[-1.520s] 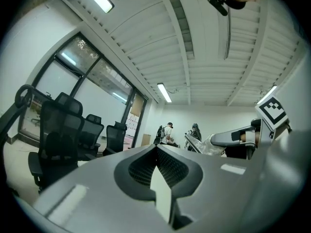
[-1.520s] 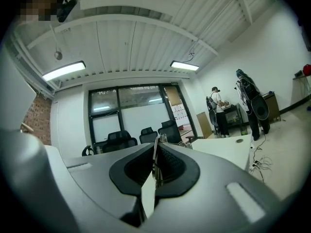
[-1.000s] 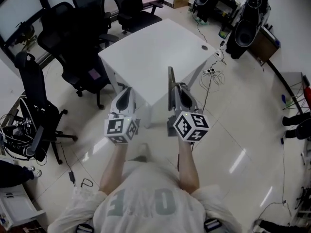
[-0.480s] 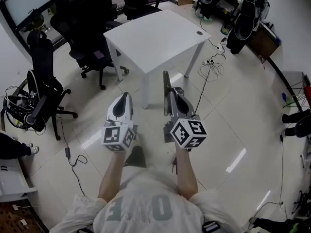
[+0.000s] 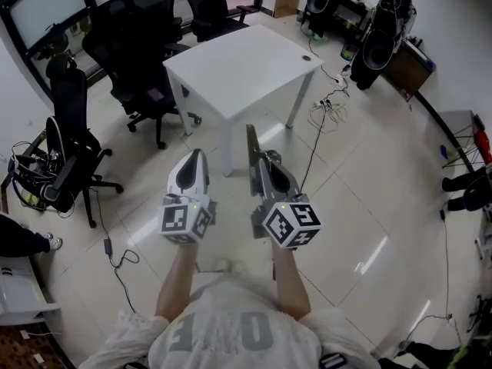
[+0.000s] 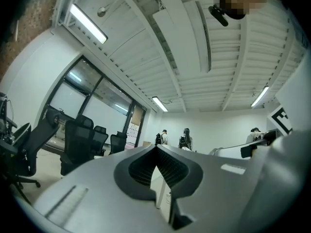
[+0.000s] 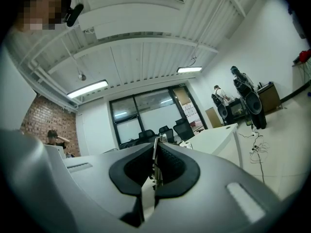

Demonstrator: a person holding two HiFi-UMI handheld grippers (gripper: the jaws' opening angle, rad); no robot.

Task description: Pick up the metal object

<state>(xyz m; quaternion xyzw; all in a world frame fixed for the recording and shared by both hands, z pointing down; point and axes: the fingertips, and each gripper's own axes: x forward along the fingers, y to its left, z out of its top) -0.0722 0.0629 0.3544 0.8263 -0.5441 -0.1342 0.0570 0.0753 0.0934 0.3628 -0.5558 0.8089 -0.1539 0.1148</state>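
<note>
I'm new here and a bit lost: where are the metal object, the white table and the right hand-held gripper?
metal object [image 5: 250,141]: head view, strip's upper part.
white table [image 5: 238,60]: head view, bare top.
right hand-held gripper [image 5: 259,161]: head view, between its fingertips.

Large pale letters across your shirt [image 5: 223,335], well on the near side of the white table [image 5: 238,64]: only "O" and "E" legible, rest unclear.

1. Two grippers: left gripper [image 5: 192,156], right gripper [image 5: 264,160].
2. Two marker cubes [image 5: 187,220], one per gripper.
3. One metal object [image 5: 250,148].
4. One white surface [image 5: 238,60].
5. Four black office chairs [image 5: 68,141] in the head view.
</note>
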